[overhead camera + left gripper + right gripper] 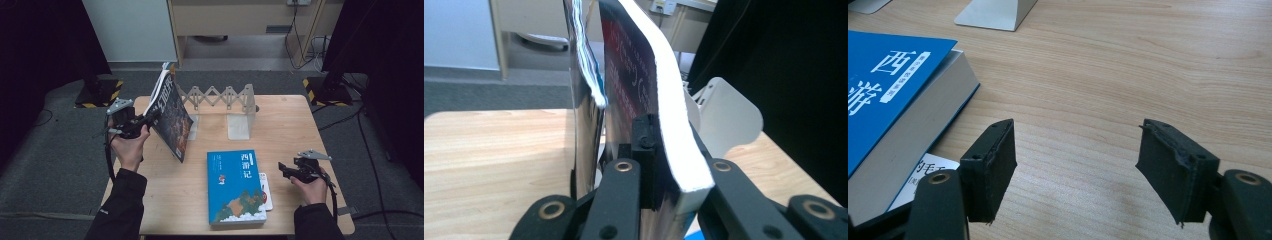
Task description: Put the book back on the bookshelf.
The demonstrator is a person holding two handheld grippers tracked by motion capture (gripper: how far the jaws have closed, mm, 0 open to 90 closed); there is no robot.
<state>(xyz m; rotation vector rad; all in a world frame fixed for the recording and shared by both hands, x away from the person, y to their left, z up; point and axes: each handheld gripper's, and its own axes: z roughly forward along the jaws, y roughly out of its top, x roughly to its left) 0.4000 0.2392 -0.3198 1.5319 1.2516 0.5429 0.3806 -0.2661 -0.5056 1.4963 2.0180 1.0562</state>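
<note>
Blue book [236, 187]: flat at the table's [290, 125] near edge, a white booklet [266, 191] tucked beneath its right side.
Right gripper [1075, 167]: jaws apart, empty, just right of it.
Left gripper [142, 121]: clamped on a dark book [172, 117], tilted above the left edge.
Bookend rack [227, 102]: far edge, behind.

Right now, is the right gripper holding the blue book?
No, the right gripper is open over bare table, with the blue book lying flat off to its side.
</note>
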